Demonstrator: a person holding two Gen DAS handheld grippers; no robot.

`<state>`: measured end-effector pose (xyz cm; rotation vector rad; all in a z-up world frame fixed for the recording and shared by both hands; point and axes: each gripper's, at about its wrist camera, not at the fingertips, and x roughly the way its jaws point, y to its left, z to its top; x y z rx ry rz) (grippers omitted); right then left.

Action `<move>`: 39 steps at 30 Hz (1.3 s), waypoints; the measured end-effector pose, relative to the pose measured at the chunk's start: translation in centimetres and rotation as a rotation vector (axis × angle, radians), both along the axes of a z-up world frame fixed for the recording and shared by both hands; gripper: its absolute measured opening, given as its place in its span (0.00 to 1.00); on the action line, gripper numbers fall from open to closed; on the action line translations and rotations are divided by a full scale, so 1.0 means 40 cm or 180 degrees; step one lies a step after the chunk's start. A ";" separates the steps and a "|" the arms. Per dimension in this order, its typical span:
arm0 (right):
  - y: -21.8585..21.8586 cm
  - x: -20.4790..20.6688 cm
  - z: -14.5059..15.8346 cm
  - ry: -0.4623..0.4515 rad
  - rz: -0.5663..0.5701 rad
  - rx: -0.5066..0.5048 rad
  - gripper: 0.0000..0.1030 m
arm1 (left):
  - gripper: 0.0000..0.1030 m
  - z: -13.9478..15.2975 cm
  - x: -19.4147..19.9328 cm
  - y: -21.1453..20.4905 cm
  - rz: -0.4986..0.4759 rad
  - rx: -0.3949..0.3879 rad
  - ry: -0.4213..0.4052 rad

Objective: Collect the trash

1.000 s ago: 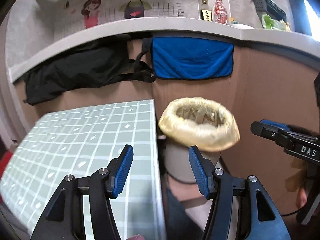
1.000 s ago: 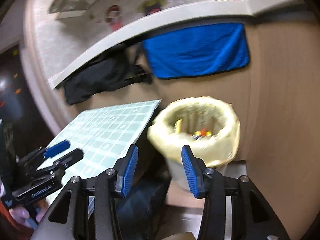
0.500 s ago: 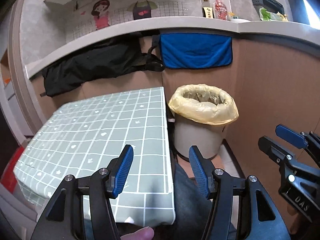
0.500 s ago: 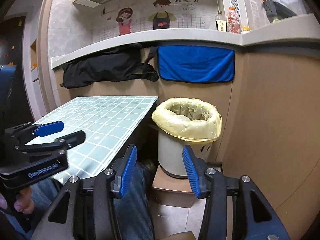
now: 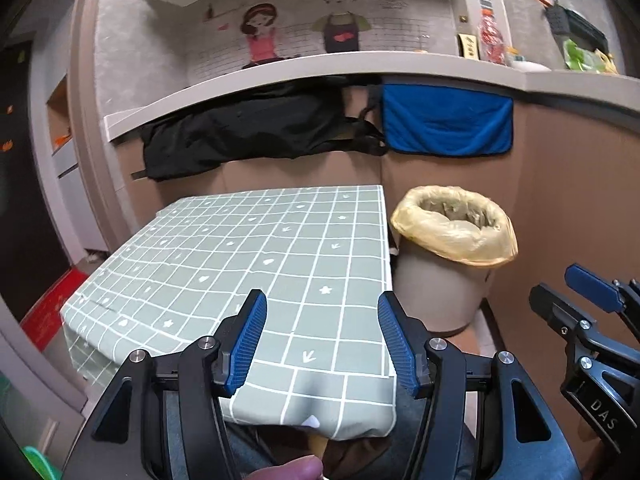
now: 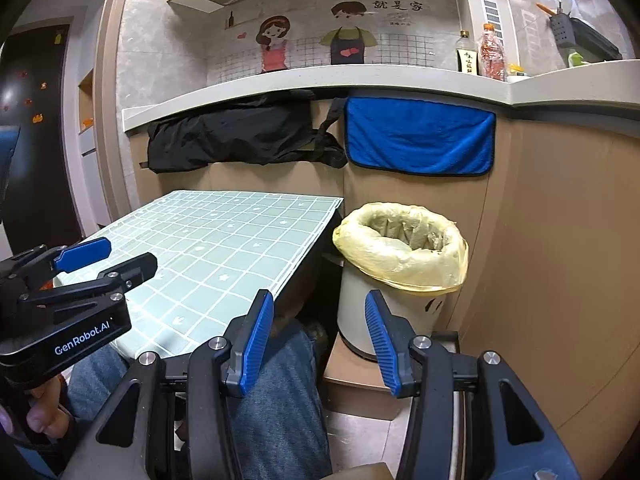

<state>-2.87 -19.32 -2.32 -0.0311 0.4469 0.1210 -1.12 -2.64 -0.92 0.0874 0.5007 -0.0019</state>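
Currently both grippers spread, empty: left gripper [image 5: 320, 340], right gripper [image 6: 320, 336]. No loose trash visible on table [image 5: 240, 248]. Bin [image 6: 400, 280] beside table's right edge, yellow liner [image 6: 376, 248] folded over rim. Liner likely thin, light, slippery, tearable; pinch bunched rim fold.

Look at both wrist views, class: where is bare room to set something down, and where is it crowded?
The checked tablecloth lies bare from the wall under the black bag to its near edge. Beside it, the yellow-lined bin fills the corner below the blue towel. The left gripper and right gripper hang open and hold nothing.
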 end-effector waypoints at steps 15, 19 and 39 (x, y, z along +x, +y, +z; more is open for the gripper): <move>0.007 0.007 -0.004 0.0011 0.0037 -0.0006 0.44 | 0.57 0.007 -0.020 0.016 0.0005 -0.0024 -0.0099; 0.008 0.006 -0.006 0.0021 0.0046 -0.0005 0.44 | 0.57 0.010 -0.023 0.017 0.0024 -0.0023 -0.0110; 0.007 0.010 -0.009 0.0046 0.0059 -0.0009 0.44 | 0.57 0.011 -0.022 0.019 0.0040 -0.0030 -0.0094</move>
